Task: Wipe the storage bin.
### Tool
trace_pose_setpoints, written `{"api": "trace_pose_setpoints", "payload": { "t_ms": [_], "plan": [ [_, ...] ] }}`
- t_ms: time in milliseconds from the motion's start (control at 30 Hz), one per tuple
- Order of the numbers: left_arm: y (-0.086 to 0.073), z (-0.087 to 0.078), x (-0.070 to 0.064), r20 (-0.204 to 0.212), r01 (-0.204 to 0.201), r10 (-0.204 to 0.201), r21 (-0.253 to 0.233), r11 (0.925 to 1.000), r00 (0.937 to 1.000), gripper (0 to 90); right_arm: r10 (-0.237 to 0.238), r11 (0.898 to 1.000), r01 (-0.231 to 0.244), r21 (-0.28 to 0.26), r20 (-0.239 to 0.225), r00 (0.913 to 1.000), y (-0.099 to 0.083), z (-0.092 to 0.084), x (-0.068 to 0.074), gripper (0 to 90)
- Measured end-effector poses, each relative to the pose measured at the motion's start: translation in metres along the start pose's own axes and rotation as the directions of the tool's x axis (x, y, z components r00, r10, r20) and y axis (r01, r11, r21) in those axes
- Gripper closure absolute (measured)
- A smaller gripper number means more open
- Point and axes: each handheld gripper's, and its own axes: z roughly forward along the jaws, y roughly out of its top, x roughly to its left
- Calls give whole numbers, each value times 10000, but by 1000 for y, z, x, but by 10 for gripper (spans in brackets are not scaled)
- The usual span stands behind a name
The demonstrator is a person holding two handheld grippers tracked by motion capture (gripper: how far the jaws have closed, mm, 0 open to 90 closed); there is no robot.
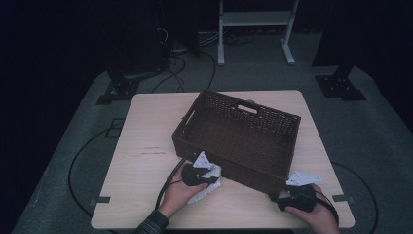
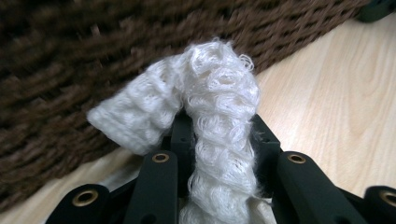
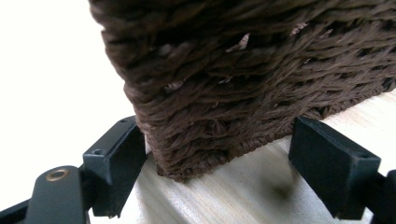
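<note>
Altogether one basket (image 1: 253,141), one white cloth (image 2: 219,121) in left gripper (image 1: 207,178), right gripper (image 3: 217,163) wide.

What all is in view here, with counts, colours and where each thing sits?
basket: one, dark brown wicker, middle of the table, near corner between the right gripper's open fingers.
cloth: one, white knit, by the basket's near wall, pinched in the left gripper.
table: one, light wood, under everything.
frame: one, white, on the floor behind the table.
left gripper: one, black, shut on the cloth.
right gripper: one, black, at the basket's near right corner.
hands: two, at the table's near edge.
</note>
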Motion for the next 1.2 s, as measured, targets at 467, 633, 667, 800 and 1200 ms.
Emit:
{"api": "trace_pose_setpoints", "payload": {
  "t_ms": [467, 633, 667, 800, 1200],
  "plan": [
    [26, -33, -9, -172, -443, 426, -1160, 9923, 9989, 691, -25, 10000, 25, -16, -5, 10000, 0, 0, 0, 183],
    [33, -42, -9, -128, -563, 551, -1366, 9890, 9984, 691, -15, 10000, 15, -29, -18, 10000, 0, 0, 0, 183],
    [35, -42, -9, -87, -575, 569, -1401, 9885, 9983, 691, -14, 10000, 14, -24, -15, 10000, 0, 0, 0, 183],
    [36, -39, -9, -7, -573, 579, -1523, 9867, 9983, 691, -24, 10000, 24, -25, -14, 10000, 0, 0, -1, 183],
    [33, -29, -7, 542, -432, 527, -1636, 9856, 9971, 691, -14, 10000, 14, -15, 0, 10000, 0, 0, 0, 183]
  ]
}}
